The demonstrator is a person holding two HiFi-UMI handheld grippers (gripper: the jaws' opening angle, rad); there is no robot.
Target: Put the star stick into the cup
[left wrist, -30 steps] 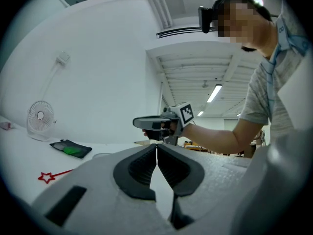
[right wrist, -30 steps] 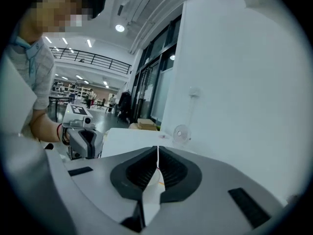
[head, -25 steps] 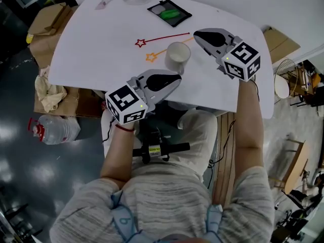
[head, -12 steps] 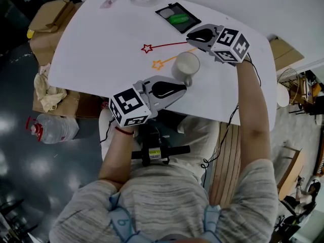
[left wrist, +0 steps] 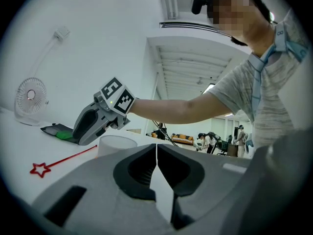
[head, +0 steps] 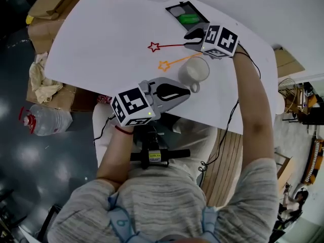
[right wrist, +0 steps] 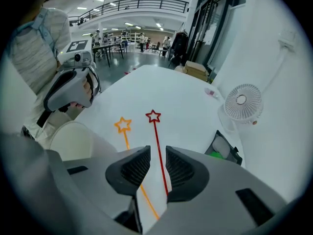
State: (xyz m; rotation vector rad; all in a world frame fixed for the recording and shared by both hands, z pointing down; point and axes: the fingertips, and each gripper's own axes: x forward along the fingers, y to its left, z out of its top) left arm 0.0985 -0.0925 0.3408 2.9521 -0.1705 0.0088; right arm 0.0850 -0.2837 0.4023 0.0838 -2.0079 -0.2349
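Right gripper [right wrist: 158, 156] has its jaws a little apart, straddling the shaft of the red star stick [right wrist: 156, 133], and as far as I can tell it isn't pinching it yet. The stick lies flat on the white table [head: 101, 49] toward the far edge, with an orange star stick [head: 177, 61] just beside it and the cup [head: 195, 71] near both on the near-edge side. Left gripper [left wrist: 156, 153] is closed on nothing, by the near edge next to the cup. My guess is it's thin, light, bendy plastic, so take the bare shaft end rather than the star and squeeze gently.
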